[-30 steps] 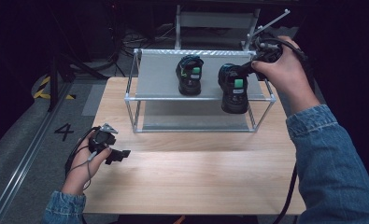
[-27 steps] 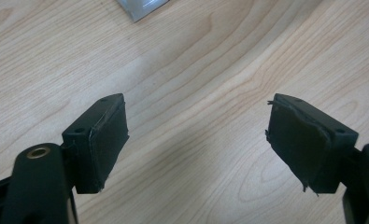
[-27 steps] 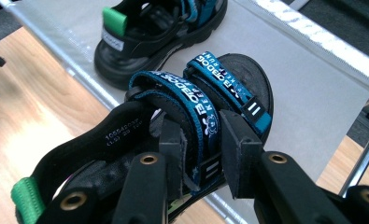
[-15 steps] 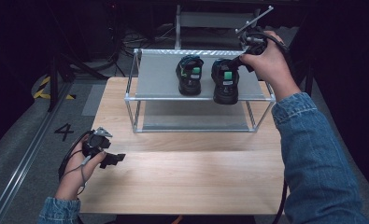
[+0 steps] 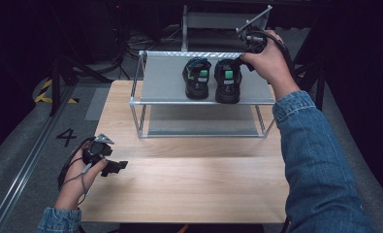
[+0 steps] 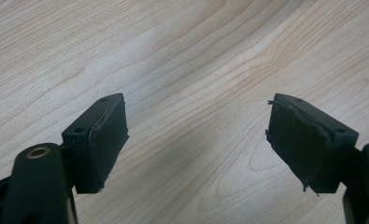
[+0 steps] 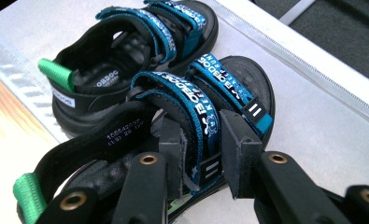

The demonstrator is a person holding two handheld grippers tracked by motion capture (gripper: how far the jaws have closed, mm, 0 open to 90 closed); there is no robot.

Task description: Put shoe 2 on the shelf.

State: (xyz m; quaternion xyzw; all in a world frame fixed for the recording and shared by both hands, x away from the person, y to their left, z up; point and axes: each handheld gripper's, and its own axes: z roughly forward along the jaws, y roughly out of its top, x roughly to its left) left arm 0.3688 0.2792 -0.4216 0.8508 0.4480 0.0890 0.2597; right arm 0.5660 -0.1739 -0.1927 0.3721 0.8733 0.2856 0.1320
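Two black sandals with blue straps and green heel tabs stand side by side on the top shelf of a metal rack. My right gripper reaches down over the right sandal. In the right gripper view it is shut on that sandal's blue middle strap, with the other sandal just beyond. The left sandal stands free. My left gripper hovers low over the table's near left part, and in its own view it is open with bare wood between the jaws.
The rack has a lower grey shelf and thin metal legs at the table's far side. A wooden table spreads in front of it. Dark floor with a painted "4" lies to the left.
My right gripper carried the right sandal leftwards and further onto the top shelf, ending beside the left sandal. The left gripper barely shifted.
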